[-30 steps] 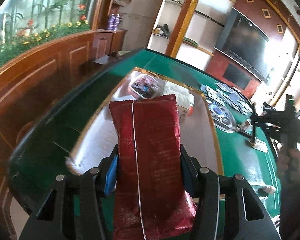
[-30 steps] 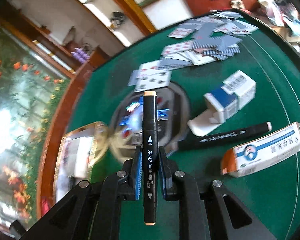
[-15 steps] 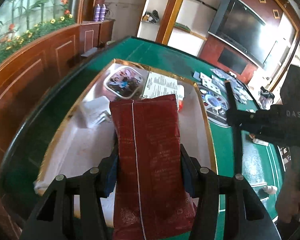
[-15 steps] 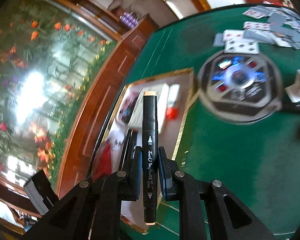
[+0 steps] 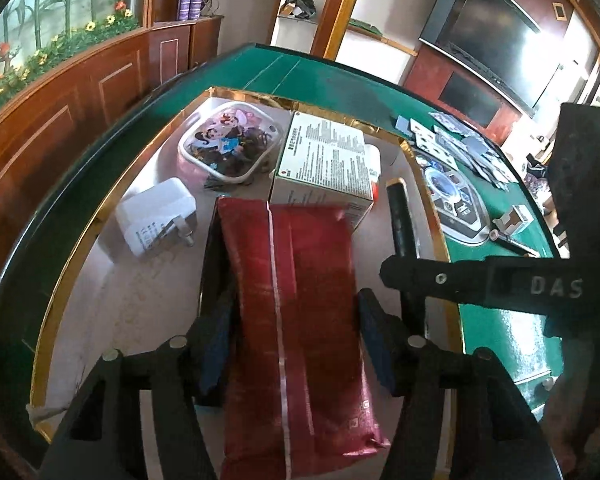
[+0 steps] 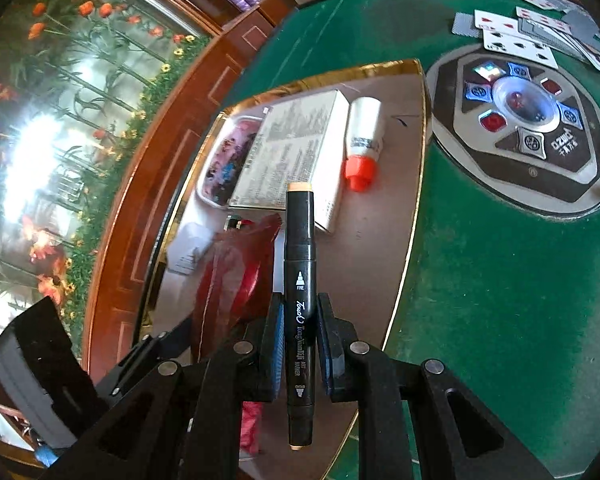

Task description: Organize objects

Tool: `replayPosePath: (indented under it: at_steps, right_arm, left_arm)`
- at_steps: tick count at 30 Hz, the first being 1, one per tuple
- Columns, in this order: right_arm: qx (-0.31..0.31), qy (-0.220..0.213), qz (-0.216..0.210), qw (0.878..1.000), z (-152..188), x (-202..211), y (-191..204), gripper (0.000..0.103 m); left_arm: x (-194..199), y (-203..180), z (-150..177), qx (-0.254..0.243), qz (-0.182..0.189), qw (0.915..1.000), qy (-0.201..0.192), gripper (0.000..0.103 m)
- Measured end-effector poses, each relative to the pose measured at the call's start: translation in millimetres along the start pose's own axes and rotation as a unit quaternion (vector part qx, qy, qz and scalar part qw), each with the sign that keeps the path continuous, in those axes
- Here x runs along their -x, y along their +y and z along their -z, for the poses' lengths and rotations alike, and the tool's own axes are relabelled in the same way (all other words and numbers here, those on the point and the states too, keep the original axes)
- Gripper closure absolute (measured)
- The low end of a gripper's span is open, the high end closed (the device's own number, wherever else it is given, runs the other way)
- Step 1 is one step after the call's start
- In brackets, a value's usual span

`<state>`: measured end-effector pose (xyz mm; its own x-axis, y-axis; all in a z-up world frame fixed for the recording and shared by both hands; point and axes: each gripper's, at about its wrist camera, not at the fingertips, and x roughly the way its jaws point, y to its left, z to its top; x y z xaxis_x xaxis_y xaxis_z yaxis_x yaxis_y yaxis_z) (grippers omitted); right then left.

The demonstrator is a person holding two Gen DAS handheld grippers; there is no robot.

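Observation:
My left gripper [image 5: 292, 320] is shut on a red foil packet [image 5: 296, 308] and holds it low over the gold-rimmed tray [image 5: 80, 232]. My right gripper [image 6: 299, 312] is shut on a black marker [image 6: 299, 280] and holds it over the tray's [image 6: 414, 200] right part. The marker [image 5: 400, 216] and the right gripper's black body show at the right in the left wrist view. The red packet [image 6: 228, 272] shows left of the marker in the right wrist view.
In the tray lie a cartoon-lidded box [image 5: 228, 144], a white printed carton [image 5: 324, 160], a white charger [image 5: 156, 216] and a white bottle with a red cap [image 6: 362, 144]. On the green table [image 6: 500, 280] sit a round dice console [image 6: 520, 128] and playing cards [image 6: 520, 32].
Both grippers have moved over the tray. The red packet has come down closer to the tray floor. The right gripper swung left from the table middle with the marker.

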<state>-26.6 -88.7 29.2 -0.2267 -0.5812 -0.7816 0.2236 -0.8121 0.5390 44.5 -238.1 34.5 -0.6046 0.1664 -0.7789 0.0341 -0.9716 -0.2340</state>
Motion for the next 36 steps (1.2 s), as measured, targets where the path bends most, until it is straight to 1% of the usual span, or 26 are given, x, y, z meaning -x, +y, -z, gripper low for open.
replayPosePath:
  at_steps: [4,7,10,12,14,16,17,18,19,21,22,24,25,26,27,28,30,31,32,35,36]
  right_arm:
    - [0.001,-0.001,0.009,1.0,-1,1,-3,0.086]
    - [0.003,-0.003,0.013,1.0,-2,2,-4,0.084]
    - [0.004,-0.003,0.013,1.0,-2,2,-4,0.084]
    - [0.01,-0.005,0.014,1.0,-1,3,-3,0.084]
    - [0.021,-0.016,0.017,1.0,0,7,0,0.084]
    - [0.037,-0.033,0.028,0.998,3,13,5,0.08]
    - [0.046,-0.041,0.033,0.998,4,17,8,0.074]
    - [0.06,-0.054,0.042,0.996,7,24,10,0.066]
    - [0.069,-0.064,0.048,0.994,9,29,13,0.061]
    - [0.091,-0.094,0.063,0.989,16,44,16,0.041]
    - [0.097,-0.105,0.068,0.987,18,48,19,0.037]
    - [0.117,-0.135,0.088,0.98,26,63,21,0.027]
    - [0.127,-0.149,0.098,0.976,29,69,24,0.025]
    - [0.135,-0.163,0.107,0.971,32,75,25,0.02]
    - [0.146,-0.182,0.122,0.965,37,84,26,0.016]
    - [0.153,-0.195,0.131,0.96,40,88,27,0.014]
    - [0.169,-0.226,0.156,0.946,48,99,29,0.009]
    - [0.176,-0.241,0.168,0.94,51,105,28,0.008]
    - [0.18,-0.253,0.178,0.934,54,110,28,0.007]
    - [0.191,-0.291,0.209,0.914,64,123,24,0.003]
    - [0.194,-0.303,0.219,0.907,66,127,23,0.002]
  left_arm:
    - [4,1,-2,0.0,0.007,0.9999,-0.008,0.039]
    - [15,2,-3,0.002,0.011,0.9996,-0.025,0.037]
    - [35,5,-2,0.007,0.005,0.9985,-0.054,0.028]
    - [51,9,0,0.014,-0.004,0.9968,-0.078,0.025]
    - [66,13,2,0.022,-0.014,0.9948,-0.099,0.018]
    - [78,17,4,0.032,-0.025,0.9926,-0.115,0.015]
    - [84,20,6,0.038,-0.03,0.991,-0.124,0.014]
    - [88,20,6,0.04,-0.033,0.9901,-0.13,0.014]
    - [91,21,7,0.043,-0.037,0.9891,-0.136,0.013]
    - [100,24,10,0.053,-0.044,0.986,-0.152,0.011]
    - [103,25,10,0.057,-0.047,0.9845,-0.159,0.01]
    - [111,23,13,0.064,-0.057,0.9804,-0.177,0.008]
    - [115,22,14,0.065,-0.061,0.9784,-0.187,0.007]
    - [121,19,16,0.065,-0.068,0.9749,-0.202,0.005]
    - [125,15,17,0.062,-0.074,0.9722,-0.213,0.003]
    - [130,10,18,0.058,-0.081,0.9681,-0.23,0.0]
    - [139,1,21,0.05,-0.094,0.9607,-0.256,0.0]
    - [143,-4,21,0.046,-0.101,0.9574,-0.267,0.0]
    - [148,-11,22,0.04,-0.113,0.9522,-0.281,0.0]
    - [154,-27,25,0.03,-0.146,0.942,-0.301,0.0]
    - [155,-31,26,0.027,-0.149,0.9412,-0.302,0.0]
